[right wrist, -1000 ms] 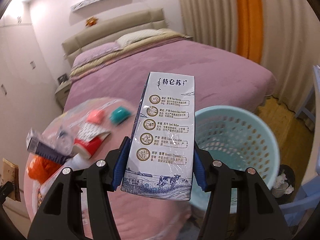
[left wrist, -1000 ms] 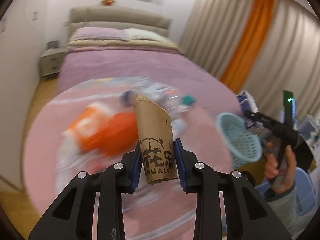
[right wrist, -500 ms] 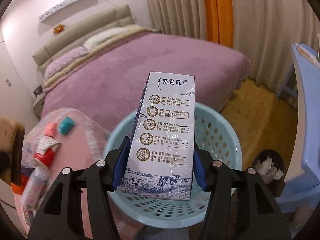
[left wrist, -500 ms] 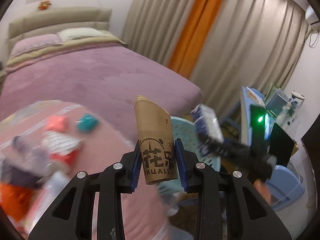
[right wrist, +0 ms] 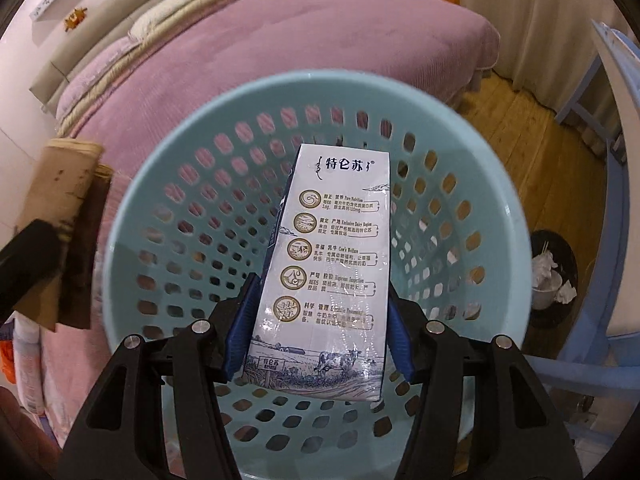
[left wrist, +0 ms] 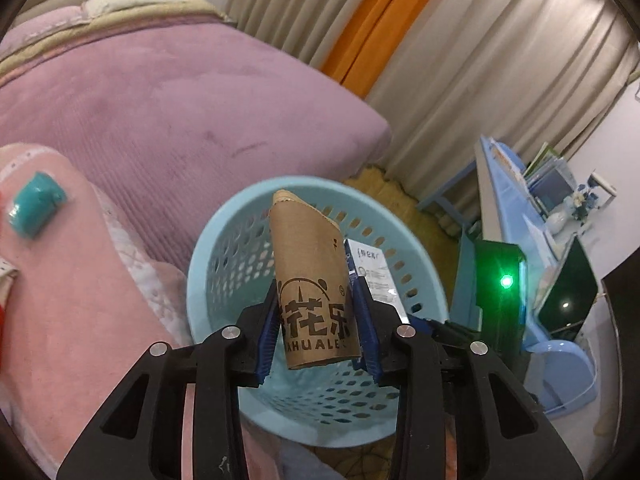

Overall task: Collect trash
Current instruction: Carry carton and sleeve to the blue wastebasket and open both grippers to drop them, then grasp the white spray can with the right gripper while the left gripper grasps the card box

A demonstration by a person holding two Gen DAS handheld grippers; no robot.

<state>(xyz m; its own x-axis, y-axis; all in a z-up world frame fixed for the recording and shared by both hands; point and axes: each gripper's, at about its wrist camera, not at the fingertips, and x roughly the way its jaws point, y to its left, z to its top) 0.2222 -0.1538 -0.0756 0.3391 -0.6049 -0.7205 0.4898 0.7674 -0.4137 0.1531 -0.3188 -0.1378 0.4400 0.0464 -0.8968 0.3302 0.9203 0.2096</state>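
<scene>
Bedroom scene. Left tongs [left wrist: 316, 332] over the blue basket [left wrist: 224, 240], cardboard tube [left wrist: 310, 280] standing between the pads, jaws just starting to open and looking barely off the tube. Right tongs [right wrist: 318, 332] clamped on a milk carton [right wrist: 332, 276], dipped inside the same basket [right wrist: 496, 224]. Left of the left tongs, pink-covered surface [left wrist: 80, 300] with a teal thing [left wrist: 34, 204] lying on it. Beyond the basket, purple bed [right wrist: 280, 48], then beige curtains [left wrist: 500, 52] with an orange strip. Right of the right tongs, wood floor [right wrist: 532, 168], small black bin [right wrist: 554, 280] stuffed with tissues, blue desk [left wrist: 516, 184].
</scene>
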